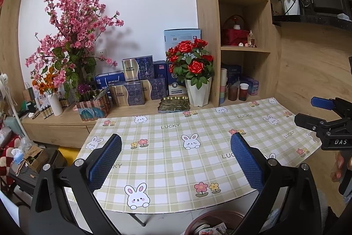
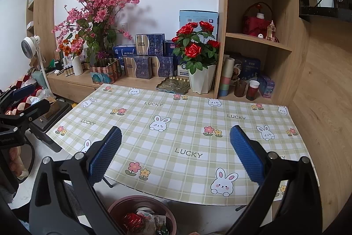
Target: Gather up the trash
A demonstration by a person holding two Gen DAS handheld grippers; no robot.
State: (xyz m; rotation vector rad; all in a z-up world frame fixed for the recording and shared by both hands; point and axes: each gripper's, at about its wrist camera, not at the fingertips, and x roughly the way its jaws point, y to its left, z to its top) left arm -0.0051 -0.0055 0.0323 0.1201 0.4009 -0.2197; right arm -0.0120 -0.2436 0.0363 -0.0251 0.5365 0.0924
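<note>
Below table edge, brown bin [image 2: 143,216] holding wrappers [image 2: 134,222]

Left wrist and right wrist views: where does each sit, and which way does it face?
Left wrist: on the left claw, facing the checked table; right claw and fingertips at right edge.
Right wrist: on the right claw, facing the same table; left claw at left edge.
Shared: table, rose pot, trash bin.

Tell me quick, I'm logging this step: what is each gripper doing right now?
Left gripper: open, holding nothing, over the table.
Right gripper: open, holding nothing, above the trash bin.
</note>
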